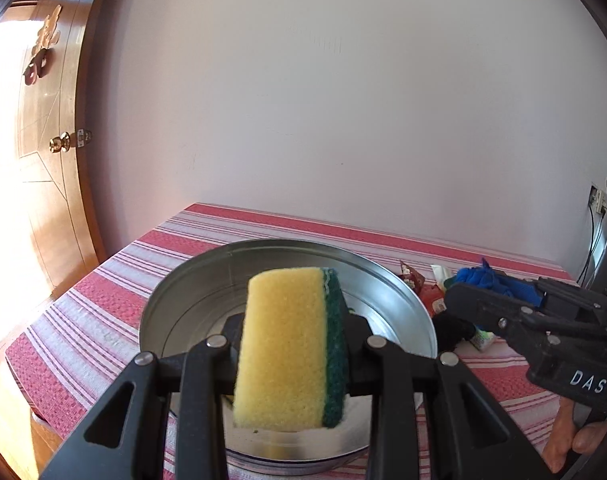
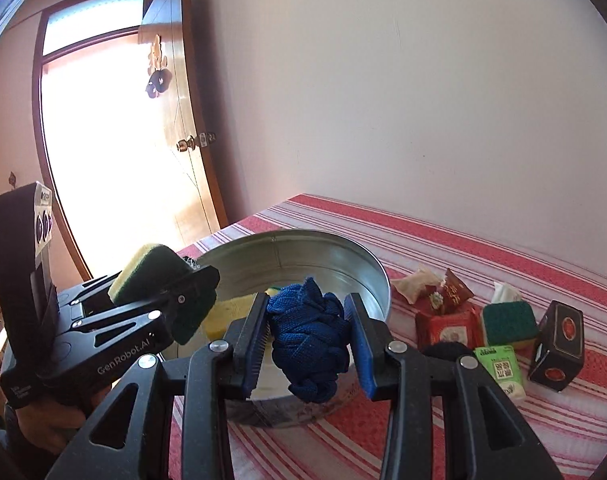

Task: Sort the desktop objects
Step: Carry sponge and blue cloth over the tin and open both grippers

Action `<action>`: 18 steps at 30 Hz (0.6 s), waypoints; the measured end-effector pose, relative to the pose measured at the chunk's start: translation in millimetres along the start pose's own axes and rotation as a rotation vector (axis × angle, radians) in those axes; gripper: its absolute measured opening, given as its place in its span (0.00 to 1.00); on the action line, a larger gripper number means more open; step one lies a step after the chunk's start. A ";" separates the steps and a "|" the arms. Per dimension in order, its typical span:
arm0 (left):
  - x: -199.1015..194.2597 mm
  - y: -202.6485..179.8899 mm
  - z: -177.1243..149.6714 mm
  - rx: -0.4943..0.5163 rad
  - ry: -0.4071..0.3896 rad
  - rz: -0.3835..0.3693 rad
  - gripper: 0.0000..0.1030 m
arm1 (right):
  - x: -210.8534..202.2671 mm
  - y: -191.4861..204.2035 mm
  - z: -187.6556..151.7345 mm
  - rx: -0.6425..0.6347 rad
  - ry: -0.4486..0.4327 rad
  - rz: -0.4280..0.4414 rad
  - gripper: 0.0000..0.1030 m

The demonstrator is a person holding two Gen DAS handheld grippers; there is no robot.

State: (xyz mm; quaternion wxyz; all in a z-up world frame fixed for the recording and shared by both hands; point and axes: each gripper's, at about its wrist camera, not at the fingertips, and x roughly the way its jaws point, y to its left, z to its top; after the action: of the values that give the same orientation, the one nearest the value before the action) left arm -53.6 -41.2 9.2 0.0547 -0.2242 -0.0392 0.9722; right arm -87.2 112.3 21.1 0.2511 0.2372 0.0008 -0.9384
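Three sponges show: one porous yellow-and-green sponge (image 1: pixel 293 350) pinched in the left gripper (image 1: pixel 293 344) above the round metal basin (image 1: pixel 175 292), another (image 2: pixel 227 312) lying inside it, a third (image 2: pixel 509 322) on the striped tablecloth (image 2: pixel 463 248). The right gripper (image 2: pixel 309 330) clamps a knitted blue cloth (image 2: pixel 309 332) over the basin's rim. Red packets (image 2: pixel 443 320) and a dark box (image 2: pixel 559 344) crowd nearby.

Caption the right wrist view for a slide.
Right gripper holds a blue cloth above the metal basin; left gripper holds a sponge.

Yellow sponge (image 2: pixel 223 312) in the tin, half hidden behind grippers.
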 end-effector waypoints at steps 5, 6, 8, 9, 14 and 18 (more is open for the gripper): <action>11.2 18.6 -0.2 -0.023 0.031 0.053 0.29 | 31.6 5.4 11.6 0.029 -0.002 0.020 0.40; 14.3 20.7 0.2 -0.027 0.037 0.064 0.29 | 36.5 5.8 12.4 0.030 -0.002 0.018 0.40; 20.1 25.5 0.7 -0.038 0.048 0.079 0.29 | 48.7 5.8 14.4 0.037 0.002 0.017 0.40; 23.4 27.2 0.8 -0.041 0.055 0.086 0.29 | 52.8 7.2 15.4 0.044 0.004 0.020 0.40; 38.6 31.7 -0.3 -0.042 0.073 0.127 0.29 | 71.6 4.8 14.9 0.054 -0.014 -0.021 0.40; 47.2 35.8 -1.7 -0.054 0.087 0.129 0.29 | 79.5 -1.5 8.9 0.049 -0.025 -0.051 0.40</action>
State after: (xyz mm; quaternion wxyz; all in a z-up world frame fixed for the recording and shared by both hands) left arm -98.2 -70.7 -16.3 -0.0126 -0.2698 -0.0483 0.9616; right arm -152.4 75.1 -6.6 0.2211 0.2315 -0.0193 -0.9472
